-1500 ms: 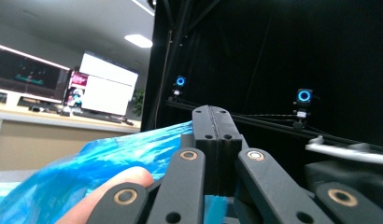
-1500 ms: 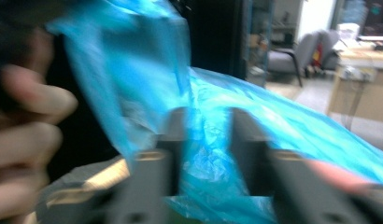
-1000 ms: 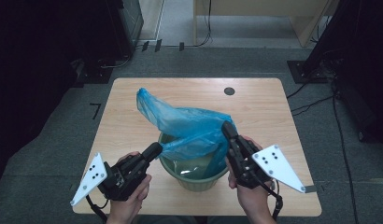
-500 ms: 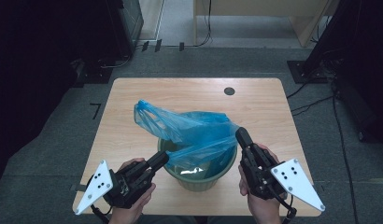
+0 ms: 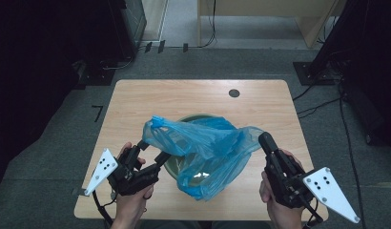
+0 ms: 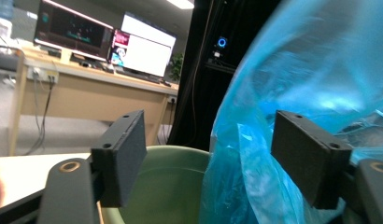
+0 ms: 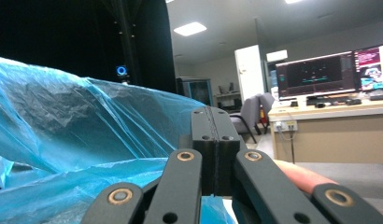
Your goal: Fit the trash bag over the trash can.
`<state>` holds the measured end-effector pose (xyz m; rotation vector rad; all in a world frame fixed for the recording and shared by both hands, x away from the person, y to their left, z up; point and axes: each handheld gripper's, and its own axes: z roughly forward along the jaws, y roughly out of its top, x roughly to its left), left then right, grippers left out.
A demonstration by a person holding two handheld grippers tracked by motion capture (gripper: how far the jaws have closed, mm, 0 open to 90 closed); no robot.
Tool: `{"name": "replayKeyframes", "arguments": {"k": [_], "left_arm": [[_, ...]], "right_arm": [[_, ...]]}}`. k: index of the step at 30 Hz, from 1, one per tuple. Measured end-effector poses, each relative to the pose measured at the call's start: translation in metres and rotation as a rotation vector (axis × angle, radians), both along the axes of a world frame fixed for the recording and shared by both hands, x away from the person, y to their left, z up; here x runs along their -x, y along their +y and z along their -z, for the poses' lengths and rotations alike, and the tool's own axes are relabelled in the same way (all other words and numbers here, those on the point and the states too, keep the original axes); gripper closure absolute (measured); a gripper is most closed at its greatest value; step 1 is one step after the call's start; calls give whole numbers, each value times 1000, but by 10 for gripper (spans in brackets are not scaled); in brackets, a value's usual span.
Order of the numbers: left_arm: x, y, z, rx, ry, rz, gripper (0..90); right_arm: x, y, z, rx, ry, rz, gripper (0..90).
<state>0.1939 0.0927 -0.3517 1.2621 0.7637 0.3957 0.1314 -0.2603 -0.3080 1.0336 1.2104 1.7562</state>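
Left gripper (image 5: pixel 154 151): jaws stood wide apart, having just been opening. In the left gripper view a fold of the blue bag (image 6: pixel 292 93) hung in the gap, close against the right-hand pad (image 6: pixel 304 156); the other pad stood clear of it, so no pinch. Beyond the jaws, the green bin (image 6: pixel 166 186).

Right gripper (image 7: pixel 215 149): jaws pressed flat together. The bag billowed left of them and ran up to their base; whether film was caught in the seam could not be told there. From the high view the bag's right corner was drawn out to the right gripper's tip (image 5: pixel 265 140).

Hands: the left hand (image 5: pixel 131 202) at the near left of the table (image 5: pixel 184 95), gripper angled up and right toward the bin's near-left rim. The right hand (image 5: pixel 279 205) at the near right, gripper pointing away and slightly left.

Bag: draped over the bin (image 5: pixel 172 164) at the table's near middle, loosely spread above the rim, one handle loop sticking up at the far left.
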Motion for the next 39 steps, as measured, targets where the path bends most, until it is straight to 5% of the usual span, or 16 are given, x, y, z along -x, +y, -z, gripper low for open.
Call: {"name": "replayKeyframes", "arguments": {"k": [4,8,16,18,21,22,23,28,31,35,38,39], "left_arm": [[-5,-4,-7,-7,-16,36,188],[6,-12,-14,-24,-122,169,190],[13,-15,-3,-21,-124,207,191],[16,-20,-6,-34,-146,207,233],[20,-25,-12,-33,-192,217,456],[20,-26,-13,-30,-201,224,456],[21,-24,-15,-29,-210,234,610],[24,-12,-13,-58,-188,224,889],[31,4,-2,-60,-145,230,899],[40,12,8,-95,-138,200,900],[52,23,22,-81,-85,223,900],[56,24,27,-106,-77,229,900]], "right_arm": [[3,-8,-1,8,-21,-33,900],[5,-13,-2,-10,-19,-36,900],[8,-13,-4,-15,-36,-33,900],[8,-11,-4,-13,-35,-46,900],[9,-8,-1,12,-22,-74,900],[9,-8,-1,12,-22,-74,900],[11,-7,1,41,-19,-82,900],[15,-13,5,70,-6,-85,900],[21,-17,17,93,37,-87,900],[24,-16,25,118,61,-90,900],[31,-15,36,126,99,-84,900],[32,-15,40,134,104,-85,900]]}}
